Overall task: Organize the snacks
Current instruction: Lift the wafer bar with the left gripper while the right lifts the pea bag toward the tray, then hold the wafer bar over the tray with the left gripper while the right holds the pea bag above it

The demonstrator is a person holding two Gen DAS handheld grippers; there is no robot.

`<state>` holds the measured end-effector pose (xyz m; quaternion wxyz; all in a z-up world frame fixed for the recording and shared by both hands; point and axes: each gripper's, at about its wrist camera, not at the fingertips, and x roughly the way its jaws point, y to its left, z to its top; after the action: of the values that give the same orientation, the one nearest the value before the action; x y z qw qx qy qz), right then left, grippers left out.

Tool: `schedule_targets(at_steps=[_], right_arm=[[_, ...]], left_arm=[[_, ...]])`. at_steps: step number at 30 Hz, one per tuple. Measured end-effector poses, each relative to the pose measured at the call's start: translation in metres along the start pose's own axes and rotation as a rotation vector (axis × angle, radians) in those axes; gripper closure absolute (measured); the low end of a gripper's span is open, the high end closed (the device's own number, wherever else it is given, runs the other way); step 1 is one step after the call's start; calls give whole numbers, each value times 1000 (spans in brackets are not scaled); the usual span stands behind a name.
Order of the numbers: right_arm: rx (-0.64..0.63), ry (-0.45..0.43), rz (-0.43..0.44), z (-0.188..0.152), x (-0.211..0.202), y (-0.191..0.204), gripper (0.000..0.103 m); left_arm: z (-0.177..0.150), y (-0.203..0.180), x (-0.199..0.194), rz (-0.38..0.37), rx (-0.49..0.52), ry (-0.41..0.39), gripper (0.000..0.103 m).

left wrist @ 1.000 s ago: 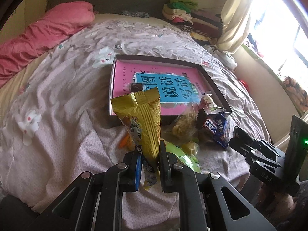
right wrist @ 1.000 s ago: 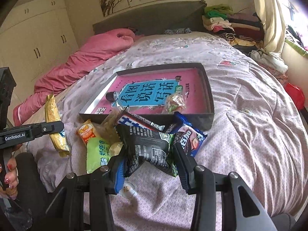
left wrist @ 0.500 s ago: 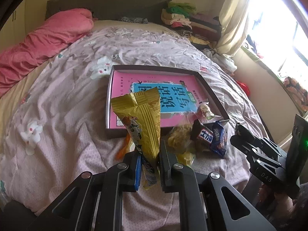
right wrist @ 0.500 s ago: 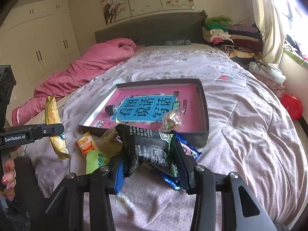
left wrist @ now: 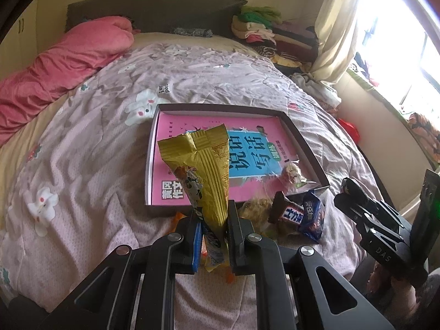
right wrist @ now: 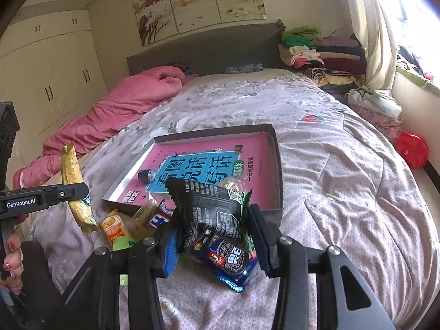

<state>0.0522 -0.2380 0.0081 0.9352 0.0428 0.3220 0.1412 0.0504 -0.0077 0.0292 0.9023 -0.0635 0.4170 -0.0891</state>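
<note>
Bed [left wrist: 82,165] lower; claws [right wrist: 214,236] lifted snacks [right wrist: 214,211] higher.

The gold snack bag [left wrist: 205,170] blocks the left part of the pink book [left wrist: 247,148], so its title's cut off. The black packet [right wrist: 211,214] covers half the Oreo pack [right wrist: 229,261]. Small print on every wrapper is too tiny to read.

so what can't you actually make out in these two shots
- Left wrist view: the gold foil snack packet in the left gripper hides the middle of the pink book in the shallow dark tray.
- Right wrist view: the black crinkled snack bag in the right gripper covers most of the blue cookie pack.
- Right wrist view: the small dark item in the tray is too small to identify.
</note>
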Motion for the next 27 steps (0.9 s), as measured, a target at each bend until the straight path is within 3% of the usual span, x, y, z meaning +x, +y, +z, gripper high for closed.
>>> schedule_targets(at_steps=[18,27], right_arm=[[65,-24,-39,26,24,-29,57],[99,24,-42,37,51,-44,57]], left_arm=[[28,-11,30,4,-1,-5,88],[45,-15,58,-9,-23,27,88]])
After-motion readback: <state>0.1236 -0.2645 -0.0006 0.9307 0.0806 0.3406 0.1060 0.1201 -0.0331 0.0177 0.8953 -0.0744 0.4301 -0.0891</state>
